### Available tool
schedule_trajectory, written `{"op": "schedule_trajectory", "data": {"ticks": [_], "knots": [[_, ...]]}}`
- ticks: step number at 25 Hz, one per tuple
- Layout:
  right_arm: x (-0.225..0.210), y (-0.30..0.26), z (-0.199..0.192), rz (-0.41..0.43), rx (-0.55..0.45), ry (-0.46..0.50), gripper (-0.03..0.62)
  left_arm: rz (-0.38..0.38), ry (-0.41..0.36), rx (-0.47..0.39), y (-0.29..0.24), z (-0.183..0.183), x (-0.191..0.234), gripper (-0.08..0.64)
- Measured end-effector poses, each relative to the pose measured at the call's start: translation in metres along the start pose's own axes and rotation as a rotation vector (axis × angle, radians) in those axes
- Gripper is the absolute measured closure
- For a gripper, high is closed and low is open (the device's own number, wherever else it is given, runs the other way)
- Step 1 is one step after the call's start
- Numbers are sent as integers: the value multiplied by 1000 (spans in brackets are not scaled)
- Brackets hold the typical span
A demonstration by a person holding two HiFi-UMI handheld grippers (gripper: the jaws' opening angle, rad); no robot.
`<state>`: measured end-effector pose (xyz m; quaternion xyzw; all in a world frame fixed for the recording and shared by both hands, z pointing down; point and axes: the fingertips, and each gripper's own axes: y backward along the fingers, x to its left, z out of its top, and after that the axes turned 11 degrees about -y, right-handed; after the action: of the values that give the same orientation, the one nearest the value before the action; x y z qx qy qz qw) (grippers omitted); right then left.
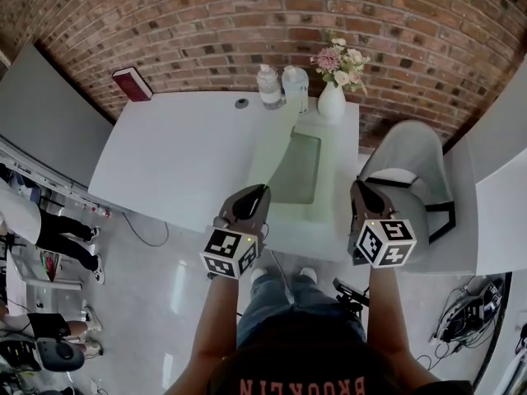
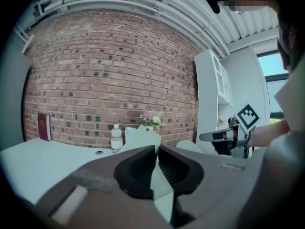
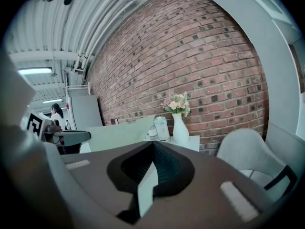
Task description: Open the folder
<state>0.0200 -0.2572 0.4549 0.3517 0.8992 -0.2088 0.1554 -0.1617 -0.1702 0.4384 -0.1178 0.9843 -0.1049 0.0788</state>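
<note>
A pale green folder [image 1: 301, 171] lies at the right near corner of the white table [image 1: 177, 155]. Its front cover [image 1: 277, 142] stands lifted, tilted up to the left. My left gripper [image 1: 262, 190] is shut on the near edge of that cover; the thin green sheet [image 2: 159, 182] shows pinched between its pads, and the gripper [image 2: 156, 148] points roughly level. My right gripper [image 1: 360, 188] is shut on the folder's right edge, where a pale sheet [image 3: 144, 185] sits between the jaws of the gripper [image 3: 153, 143]. The raised cover [image 3: 119, 133] also shows in the right gripper view.
A white vase of flowers [image 1: 332, 99], two water bottles [image 1: 269, 85] and a small dark disc [image 1: 241, 103] stand at the table's far edge before the brick wall. A red book [image 1: 132, 84] leans at the far left. A white chair [image 1: 410, 175] is right of the table. People stand at left [image 1: 37, 229].
</note>
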Motion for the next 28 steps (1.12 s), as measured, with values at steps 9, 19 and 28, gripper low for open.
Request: {"op": "schedule_trajectory", "data": {"ticks": [9,19,28], "knots": [[21,-11,-2,-6,-7,11,591,47,-44,14,19,1,29,551],[60,-33,1,13,-20,33,591,132,2,38,44,-8,77,555],[79,-46,1,3,-27,45,591,270,59,100,63,-27,123,557]]}}
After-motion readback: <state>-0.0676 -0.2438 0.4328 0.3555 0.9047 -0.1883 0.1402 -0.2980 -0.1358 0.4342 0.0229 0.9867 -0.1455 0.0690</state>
